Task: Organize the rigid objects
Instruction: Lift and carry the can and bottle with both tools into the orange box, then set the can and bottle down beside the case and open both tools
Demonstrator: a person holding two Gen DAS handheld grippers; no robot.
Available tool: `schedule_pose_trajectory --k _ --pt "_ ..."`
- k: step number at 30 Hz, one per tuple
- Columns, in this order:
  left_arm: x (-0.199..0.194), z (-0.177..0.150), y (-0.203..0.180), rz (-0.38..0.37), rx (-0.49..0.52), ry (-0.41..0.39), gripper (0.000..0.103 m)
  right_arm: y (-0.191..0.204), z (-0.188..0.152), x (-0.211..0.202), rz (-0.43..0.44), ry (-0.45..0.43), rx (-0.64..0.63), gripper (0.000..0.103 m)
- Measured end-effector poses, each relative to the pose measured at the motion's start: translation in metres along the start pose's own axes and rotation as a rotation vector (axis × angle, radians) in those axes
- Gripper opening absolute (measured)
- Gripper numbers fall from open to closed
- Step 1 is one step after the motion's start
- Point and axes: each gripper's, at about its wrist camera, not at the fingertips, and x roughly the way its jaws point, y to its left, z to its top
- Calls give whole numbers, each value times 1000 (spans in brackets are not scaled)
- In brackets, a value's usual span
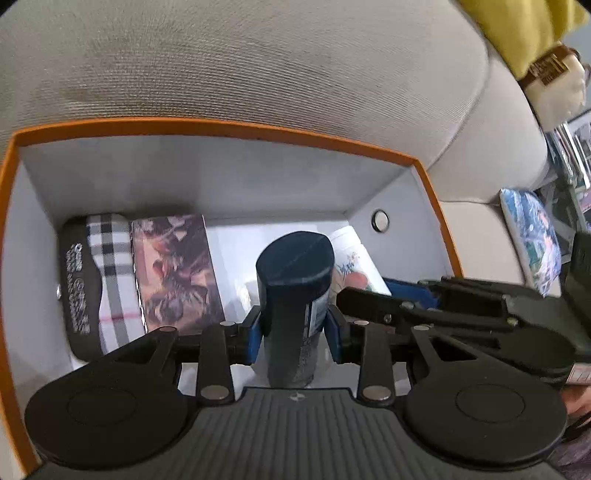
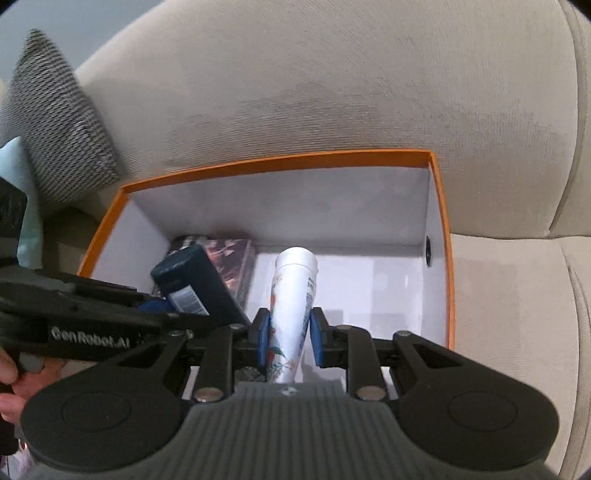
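My left gripper (image 1: pixel 294 332) clamps a dark can (image 1: pixel 293 295), jaws narrowly apart around it. My right gripper (image 2: pixel 289 338) pinches a white tube (image 2: pixel 291 314), nearly closed. Both items hang over the orange box (image 2: pixel 280 160), beside the book (image 1: pixel 177 273).

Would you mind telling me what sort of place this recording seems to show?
Most likely a home living room: an orange box sits on a beige fabric sofa, with a patterned cushion beside it and a yellow cushion nearby.
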Motion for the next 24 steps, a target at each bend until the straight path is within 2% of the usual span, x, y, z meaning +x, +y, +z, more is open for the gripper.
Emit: schedule_pose_trajectory --k 4,11,15,20,21,24 --pt "16 15 12 9 -30 27 39 -7 11 15 -7 23 32 24" --pt "27 22 21 73 -74 4 38 -5 20 32 -27 47 78 24" --pt "25 19 27 47 -102 -5 37 -8 23 35 -29 40 82 24" --pt "17 19 27 51 -75 -18 39 -9 22 33 -29 46 67 25" --pt "15 18 26 60 -69 -22 41 -9 22 34 -33 49 58 25" --pt "8 25 25 103 -45 -56 58 -6 22 35 -50 70 33 26"
